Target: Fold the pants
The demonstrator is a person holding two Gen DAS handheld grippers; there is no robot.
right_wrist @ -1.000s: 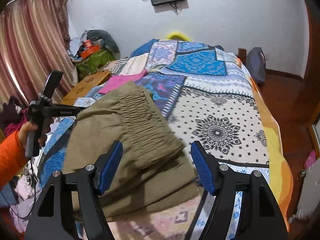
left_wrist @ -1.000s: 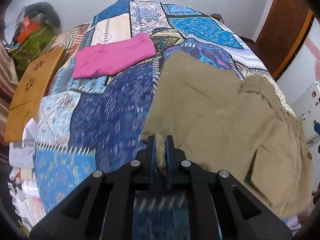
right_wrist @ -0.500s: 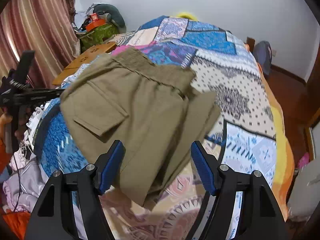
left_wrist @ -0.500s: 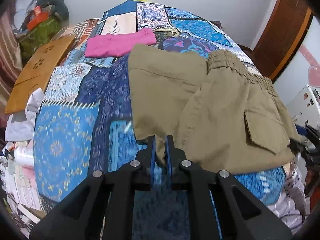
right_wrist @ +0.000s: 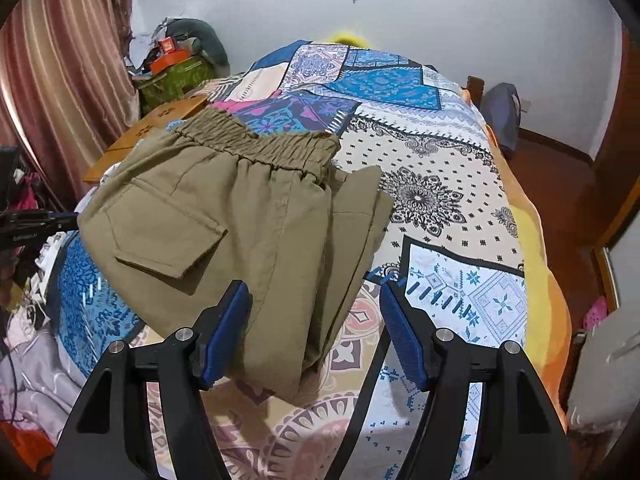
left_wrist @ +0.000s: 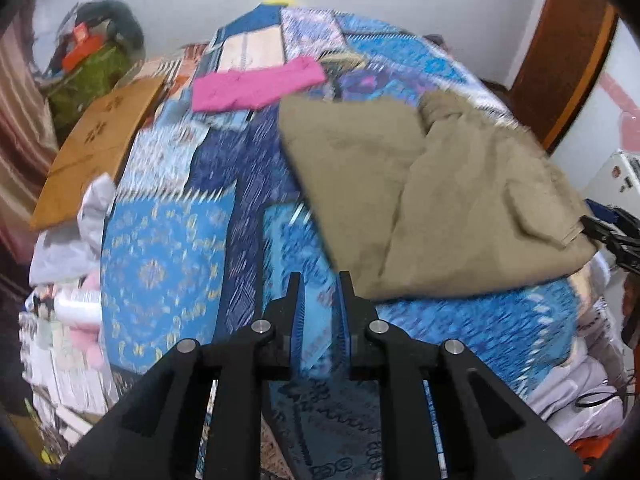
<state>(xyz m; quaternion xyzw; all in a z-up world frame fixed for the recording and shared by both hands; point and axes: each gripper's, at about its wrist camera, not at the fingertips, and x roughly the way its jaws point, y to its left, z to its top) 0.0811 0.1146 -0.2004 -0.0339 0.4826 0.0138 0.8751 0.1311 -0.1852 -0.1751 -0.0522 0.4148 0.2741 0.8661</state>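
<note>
Folded olive pants [right_wrist: 248, 216] lying on the patchwork bed [right_wrist: 440, 184], near its foot edge and toward its left side; elastic waistband uppermost, flap pocket showing, one corner overhanging the bed edge. Left hand-held gripper [left_wrist: 318, 304]: jaws narrowly parted, nothing between them, just beside the bundle's near corner (view blurred). Right hand-held gripper [right_wrist: 314, 328]: jaws wide, empty, straddling the near edge of the pants without evident contact.

Risks, as judged: the overhanging corner and loose inner layer at the right may let the bundle slide off the foot edge or spring open; a sideways brush from either hand-held gripper would drag the top layer and spoil the fold; a pinch on only the upper ply would lift it and unfold the stack.

Surroundings: a folded pink garment [left_wrist: 256, 86] lies well apart toward the head of the bed; a wooden board [left_wrist: 100, 144] and piled laundry [left_wrist: 76, 240] flank the left edge. Nothing obstructs the pants themselves.
</note>
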